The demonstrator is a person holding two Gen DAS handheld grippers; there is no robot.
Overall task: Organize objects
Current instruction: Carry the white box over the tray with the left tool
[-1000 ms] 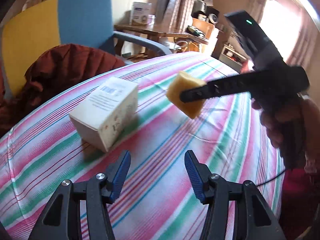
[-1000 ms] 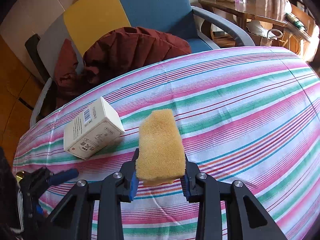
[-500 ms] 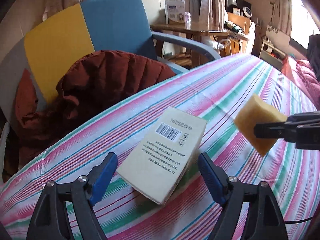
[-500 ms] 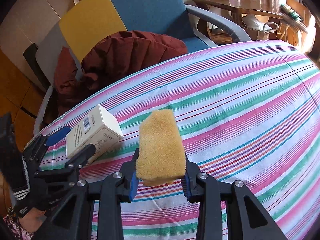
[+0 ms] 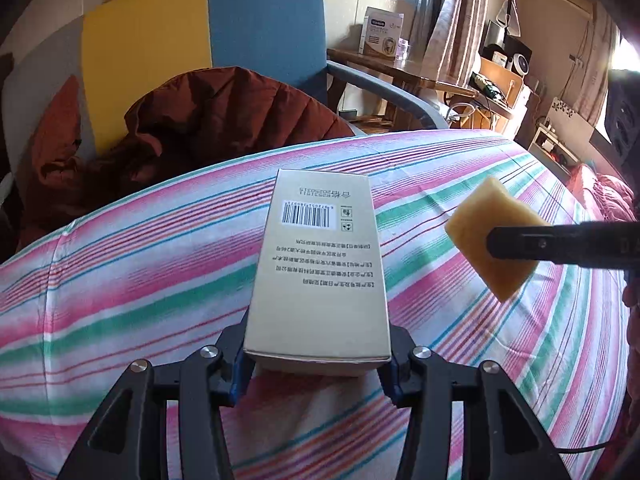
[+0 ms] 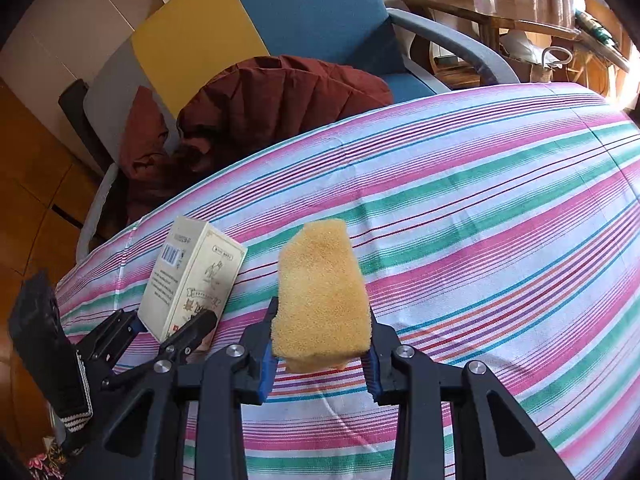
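Note:
A cream cardboard box [image 5: 320,264] with a barcode lies on the striped tablecloth [image 5: 120,280]. My left gripper [image 5: 316,364] has its fingers on both sides of the box's near end and is shut on it. In the right wrist view the box [image 6: 192,276] shows at the left, tilted up between the left gripper's fingers [image 6: 196,328]. My right gripper [image 6: 320,354] is shut on a yellow sponge [image 6: 322,292] and holds it above the cloth. The sponge also shows in the left wrist view [image 5: 492,236], to the right of the box.
An armchair [image 5: 240,28] with a dark red jacket [image 5: 224,120] on it stands behind the table's far edge. A wooden side table [image 5: 400,68] with a carton stands further back. The striped cloth extends to the right [image 6: 500,220].
My left gripper has moved forward to the box and shut on its near end; the box now stands tilted up. My right gripper still holds the sponge in about the same place.

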